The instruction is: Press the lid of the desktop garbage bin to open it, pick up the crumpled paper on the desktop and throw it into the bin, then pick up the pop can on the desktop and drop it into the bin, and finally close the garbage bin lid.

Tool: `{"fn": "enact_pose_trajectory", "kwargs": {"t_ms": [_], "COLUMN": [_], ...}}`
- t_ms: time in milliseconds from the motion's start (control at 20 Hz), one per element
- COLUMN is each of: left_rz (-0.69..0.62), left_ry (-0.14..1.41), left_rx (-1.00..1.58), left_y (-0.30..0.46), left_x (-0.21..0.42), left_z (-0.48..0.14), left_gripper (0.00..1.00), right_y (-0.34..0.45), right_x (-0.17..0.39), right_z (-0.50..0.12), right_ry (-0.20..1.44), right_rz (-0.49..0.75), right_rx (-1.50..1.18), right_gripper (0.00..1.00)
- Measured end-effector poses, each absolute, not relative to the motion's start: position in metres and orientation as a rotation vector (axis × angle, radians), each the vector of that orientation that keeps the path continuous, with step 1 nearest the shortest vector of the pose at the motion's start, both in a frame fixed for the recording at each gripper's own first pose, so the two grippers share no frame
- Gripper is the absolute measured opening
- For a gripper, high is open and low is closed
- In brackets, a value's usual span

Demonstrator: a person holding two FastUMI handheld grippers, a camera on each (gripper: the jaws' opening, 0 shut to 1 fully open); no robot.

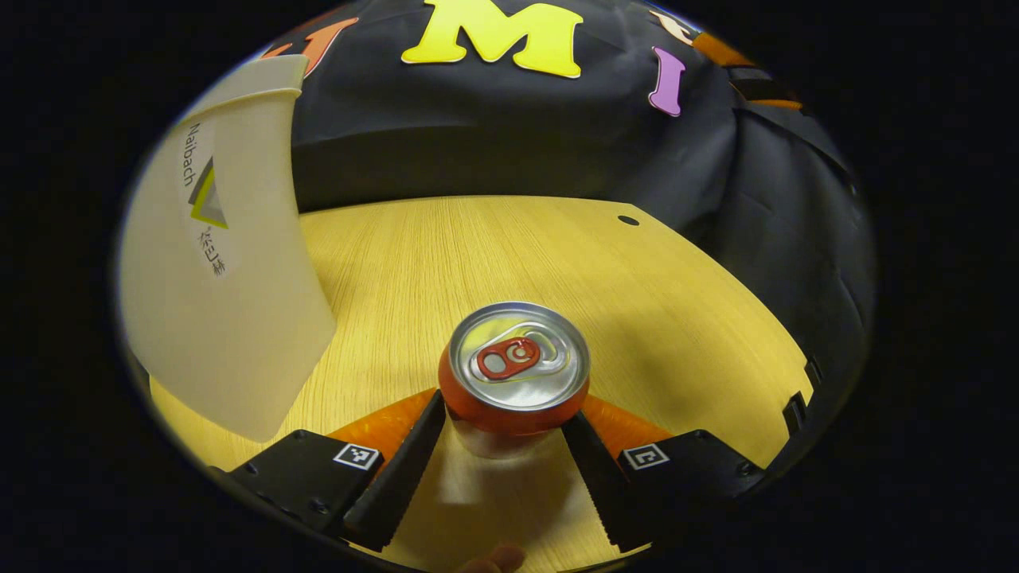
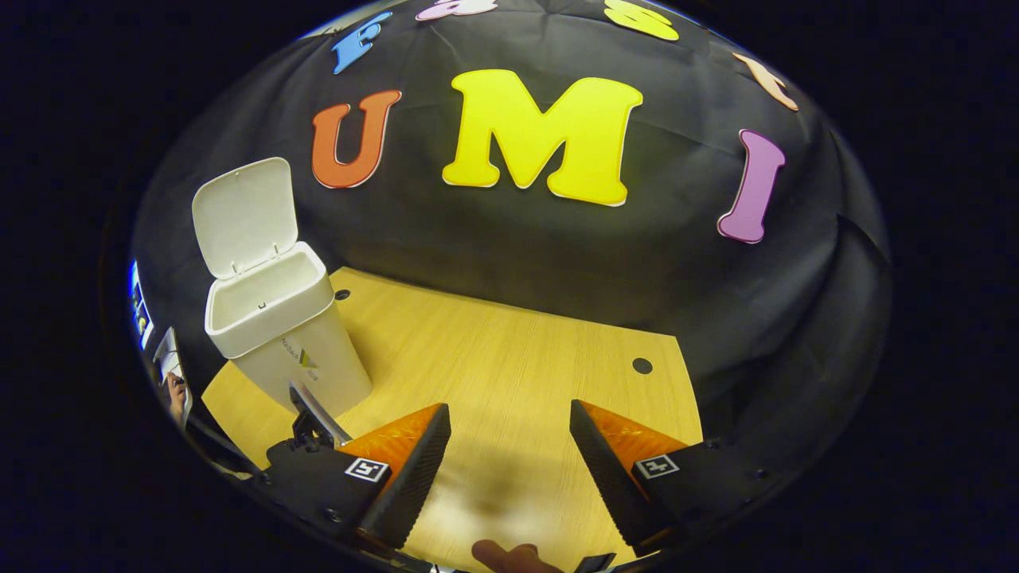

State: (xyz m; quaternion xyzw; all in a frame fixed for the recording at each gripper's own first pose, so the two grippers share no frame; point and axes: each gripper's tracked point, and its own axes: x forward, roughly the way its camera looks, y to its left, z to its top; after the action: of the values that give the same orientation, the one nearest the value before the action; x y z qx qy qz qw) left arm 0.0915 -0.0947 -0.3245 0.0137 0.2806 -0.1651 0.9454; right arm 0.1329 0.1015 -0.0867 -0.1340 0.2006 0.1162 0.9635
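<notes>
An orange pop can [image 1: 513, 368] with a silver top and red tab stands upright between the fingers of my left gripper [image 1: 507, 414], which is shut on its sides and holds it just above the wooden table [image 1: 478, 247]. The white garbage bin [image 1: 231, 302] rises close on the left of the can. In the right gripper view the bin [image 2: 290, 350] stands at the table's far left with its lid [image 2: 247, 211] flipped up and its mouth showing. My right gripper [image 2: 509, 422] hangs open over the table [image 2: 509, 358] with nothing between its fingers.
Black cloth walls close off the table's far and right edges. Small dark holes [image 2: 642, 365] dot the tabletop. A person's hand [image 2: 175, 395] and part of another tool [image 2: 314, 414] sit at the lower left of the right gripper view.
</notes>
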Motion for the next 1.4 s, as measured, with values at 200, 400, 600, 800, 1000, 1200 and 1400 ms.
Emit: {"fn": "enact_pose_trajectory", "kwargs": {"t_ms": [200,400,600,800,1000,1200,1400], "left_rz": [-0.345,-0.352,-0.344,-0.336,-0.334,-0.307,-0.275], "left_ry": [0.6,0.595,0.581,0.528,0.453,0.426,0.373], "left_rx": [0.034,0.038,0.064,0.121,0.142,0.161,0.159], "left_y": [-0.092,-0.092,-0.089,-0.088,-0.091,-0.085,-0.07], "left_x": [0.096,0.095,0.093,0.082,0.071,0.057,0.051], "left_z": [-0.333,-0.331,-0.323,-0.29,-0.233,-0.169,-0.097], "left_gripper": [0.95,0.93,0.87,0.87,0.87,0.86,0.86], "right_y": [0.102,0.09,0.074,0.057,0.032,0.007,0.0], "right_x": [0.136,0.139,0.141,0.142,0.146,0.155,0.161], "right_z": [-0.087,-0.091,-0.087,-0.08,-0.076,-0.071,-0.062], "right_ry": [0.41,0.429,0.419,0.406,0.396,0.389,0.365], "right_rz": [0.225,0.215,0.205,0.21,0.203,0.197,0.216], "right_rx": [-0.271,-0.256,-0.231,-0.194,-0.154,-0.125,-0.102], "right_gripper": [0.95,0.95,0.94,0.95,0.95,0.94,0.95]}}
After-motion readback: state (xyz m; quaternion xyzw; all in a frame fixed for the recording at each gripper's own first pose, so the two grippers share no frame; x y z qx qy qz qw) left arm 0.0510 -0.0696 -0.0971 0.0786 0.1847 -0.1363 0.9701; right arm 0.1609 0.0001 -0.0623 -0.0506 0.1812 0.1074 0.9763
